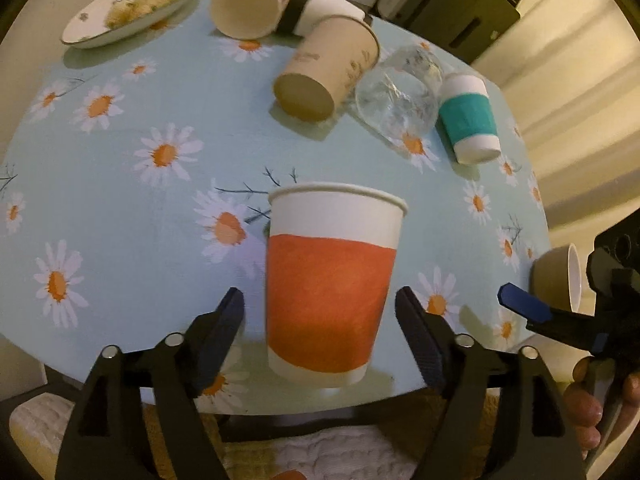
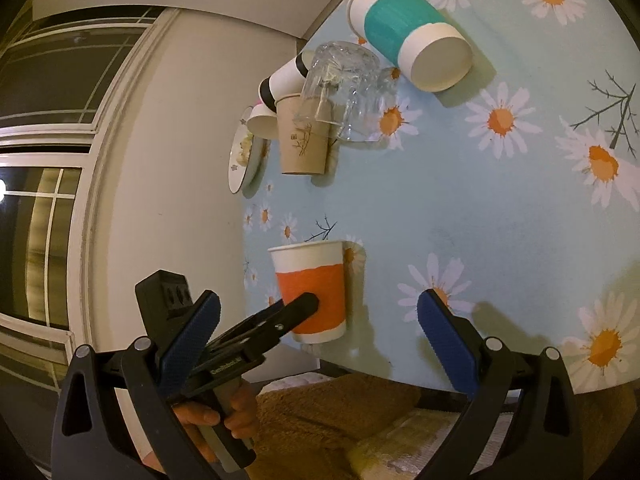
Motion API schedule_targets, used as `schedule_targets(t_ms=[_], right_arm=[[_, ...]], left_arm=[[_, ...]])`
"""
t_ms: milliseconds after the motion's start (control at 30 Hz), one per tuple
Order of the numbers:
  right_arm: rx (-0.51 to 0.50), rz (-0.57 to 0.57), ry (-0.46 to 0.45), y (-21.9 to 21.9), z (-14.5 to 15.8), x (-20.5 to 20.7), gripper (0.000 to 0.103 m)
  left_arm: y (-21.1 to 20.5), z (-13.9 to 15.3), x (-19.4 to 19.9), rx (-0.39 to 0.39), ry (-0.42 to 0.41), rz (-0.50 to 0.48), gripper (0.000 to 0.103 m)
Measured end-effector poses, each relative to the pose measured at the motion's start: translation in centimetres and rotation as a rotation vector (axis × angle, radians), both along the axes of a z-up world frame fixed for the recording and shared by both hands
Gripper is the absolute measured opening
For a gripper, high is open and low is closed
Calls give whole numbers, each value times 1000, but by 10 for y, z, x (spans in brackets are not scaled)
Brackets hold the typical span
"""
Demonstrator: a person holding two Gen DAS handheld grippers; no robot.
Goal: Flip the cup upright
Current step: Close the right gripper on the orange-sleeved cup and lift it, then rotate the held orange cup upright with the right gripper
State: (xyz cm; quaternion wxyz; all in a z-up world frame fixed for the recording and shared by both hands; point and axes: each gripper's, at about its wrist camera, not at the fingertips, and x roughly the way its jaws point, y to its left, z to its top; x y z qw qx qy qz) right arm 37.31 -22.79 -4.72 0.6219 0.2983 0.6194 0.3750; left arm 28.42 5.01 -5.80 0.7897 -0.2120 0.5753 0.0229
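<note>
Orange-banded cup (image 1: 332, 300) upright near the edge of the daisy tablecloth (image 1: 160, 208).
Left gripper (image 1: 320, 332) straddles it, jaws spread with a gap on both sides, touching nothing. Right gripper (image 2: 316, 320) is likewise spread wide and empty off to the side. Behind lie a teal-banded cup (image 1: 468, 118), a glass mug (image 1: 400, 92) and a tan cup (image 1: 328, 72), all tipped over; the plate (image 1: 128, 8) seems to hold food.

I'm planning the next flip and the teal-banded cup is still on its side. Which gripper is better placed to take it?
Probably the right gripper. It is open and empty, and the teal-banded cup lies on its side of the table. The left gripper, also open, straddles the upright orange-banded cup.
</note>
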Motion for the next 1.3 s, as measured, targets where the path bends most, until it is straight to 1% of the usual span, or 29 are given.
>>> schedule_targets(t_ms=[133, 200, 267, 333, 467, 567, 633, 700, 767, 867, 933, 1067, 1133, 1167, 1233, 1300], right_arm=[[-6, -4, 5, 0, -1, 1, 98], [-10, -2, 9, 1, -3, 2, 98], [-14, 2, 11, 3, -3, 2, 98], [-18, 10, 9, 5, -4, 1, 98], [-42, 45, -4, 16, -4, -1, 98], [-45, 79, 12, 29, -9, -3, 98], [-47, 102, 19, 40, -11, -4, 98], [-58, 132, 7, 55, -11, -5, 98], [-79, 169, -8, 68, -11, -5, 97], [-118, 222, -27, 89, -12, -5, 90], [-151, 234, -43, 98, -14, -5, 89], [-192, 249, -42, 113, -19, -7, 84], [-221, 252, -46, 120, -20, -8, 82], [-224, 252, -46, 121, -22, -9, 78], [-237, 255, -51, 124, -23, -9, 77], [-266, 260, -65, 129, -23, -8, 73]], left_arm=[[0, 0, -1, -1, -6, -10, 77], [1, -1, -1, -16, -2, -9, 77], [5, -1, -2, -53, 1, -8, 77], [8, 2, -4, -52, -7, 1, 77], [16, 13, -11, -56, -44, -10, 77], [27, 20, -20, -67, -70, 6, 77], [36, 22, -30, -86, -90, 23, 77], [42, 24, -40, -103, -109, 35, 77], [46, 26, -52, -130, -153, 34, 77], [50, 33, -72, -132, -230, 23, 77], [53, 35, -83, -144, -278, 41, 77], [61, 37, -103, -230, -365, 95, 77], [61, 38, -105, -254, -382, 101, 77], [61, 38, -106, -259, -389, 104, 77], [60, 36, -107, -263, -399, 102, 77], [61, 33, -108, -268, -401, 108, 77]])
